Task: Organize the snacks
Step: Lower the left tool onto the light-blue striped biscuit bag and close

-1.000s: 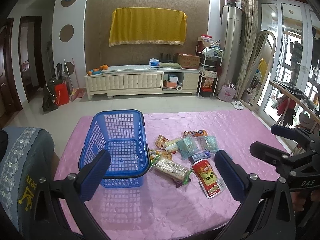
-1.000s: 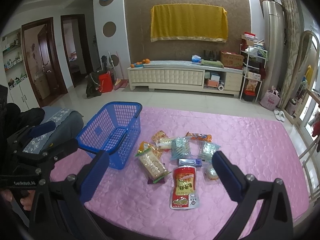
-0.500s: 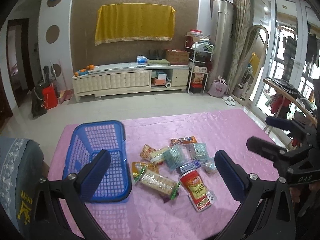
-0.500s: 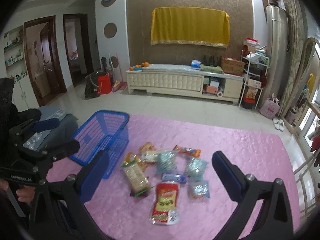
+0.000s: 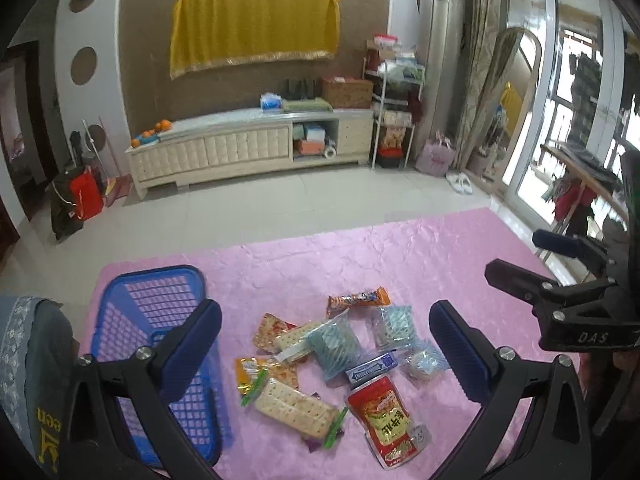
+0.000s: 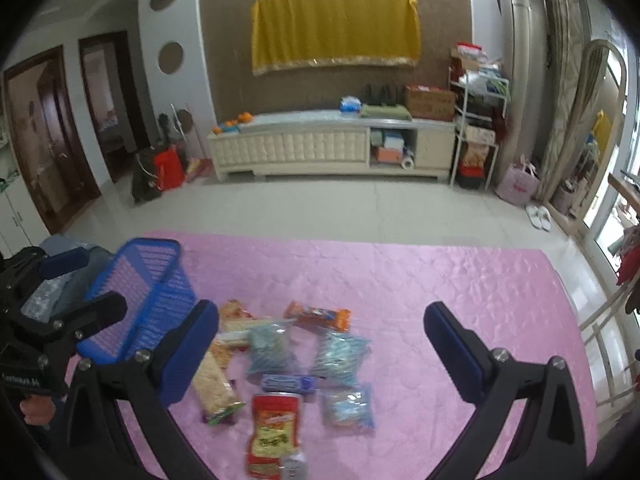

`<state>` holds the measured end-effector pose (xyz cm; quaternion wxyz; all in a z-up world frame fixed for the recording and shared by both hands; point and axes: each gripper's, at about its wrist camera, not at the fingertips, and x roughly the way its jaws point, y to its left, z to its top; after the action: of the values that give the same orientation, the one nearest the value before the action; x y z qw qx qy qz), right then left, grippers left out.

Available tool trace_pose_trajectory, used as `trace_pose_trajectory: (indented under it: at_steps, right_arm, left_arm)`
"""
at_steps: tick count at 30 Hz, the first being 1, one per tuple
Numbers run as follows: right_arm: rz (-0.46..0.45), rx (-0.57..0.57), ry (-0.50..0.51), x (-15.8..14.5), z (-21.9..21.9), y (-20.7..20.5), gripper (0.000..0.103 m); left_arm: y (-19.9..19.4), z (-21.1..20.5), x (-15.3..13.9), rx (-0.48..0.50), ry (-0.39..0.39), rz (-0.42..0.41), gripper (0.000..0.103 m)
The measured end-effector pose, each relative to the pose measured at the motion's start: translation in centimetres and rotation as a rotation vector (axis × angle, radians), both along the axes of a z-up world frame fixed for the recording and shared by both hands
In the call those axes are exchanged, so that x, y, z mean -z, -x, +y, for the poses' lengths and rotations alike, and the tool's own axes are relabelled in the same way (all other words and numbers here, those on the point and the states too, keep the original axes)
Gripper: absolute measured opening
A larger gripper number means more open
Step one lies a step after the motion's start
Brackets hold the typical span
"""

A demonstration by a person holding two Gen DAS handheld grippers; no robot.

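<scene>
A blue plastic basket (image 5: 132,304) (image 6: 140,280) stands empty at the left of the pink table. To its right lies a pile of snack packets: a red pouch (image 5: 384,420) (image 6: 274,428), a cracker pack (image 5: 296,404) (image 6: 212,384), pale blue bags (image 5: 334,344) (image 6: 340,354), an orange bar (image 5: 358,300) (image 6: 318,316) and a small blue box (image 5: 372,366) (image 6: 290,383). My left gripper (image 5: 324,348) hovers open above the pile. My right gripper (image 6: 320,354) is open too, held above the table to the right of the left one.
The pink quilted tablecloth (image 6: 440,300) has free room at the right and back. A grey cushioned chair (image 5: 28,360) stands at the table's left edge. Beyond are a tiled floor, a low cream cabinet (image 6: 332,148) and a wooden rack (image 5: 580,176) at the right.
Both grippers have swung to the right and pulled up, so the basket and snacks slid left and down in both views. Both stayed open with nothing in them.
</scene>
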<state>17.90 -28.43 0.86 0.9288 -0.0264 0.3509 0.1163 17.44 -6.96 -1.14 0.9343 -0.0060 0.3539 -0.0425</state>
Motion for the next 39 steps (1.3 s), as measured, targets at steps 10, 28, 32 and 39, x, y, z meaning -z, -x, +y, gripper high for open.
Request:
trace_pose_trajectory:
  at_steps: [10,28,32,39]
  right_arm:
    - [0.156,0.017,0.023,6.4,-1.5,-5.7,0.103]
    - [0.410,0.056,0.061,16.8,-4.3,-10.8,0.090]
    - [0.415,0.048,0.054,16.8,-4.1,-10.9,0.090]
    - [0.447,0.033,0.086,18.2,-3.1,-11.0,0.090]
  left_arm:
    - [-7.2,-1.6,8.1,-0.041,0.013,0.199,0.103]
    - [-12.8,-2.7,19.1,-0.098,0.014,0.466,0.087]
    - [-13.4,-2.7,19.7,-0.127,0.007,0.503,0.081]
    - [-13.1,-3.1,18.9,-0.119,-0.005,0.475,0.065]
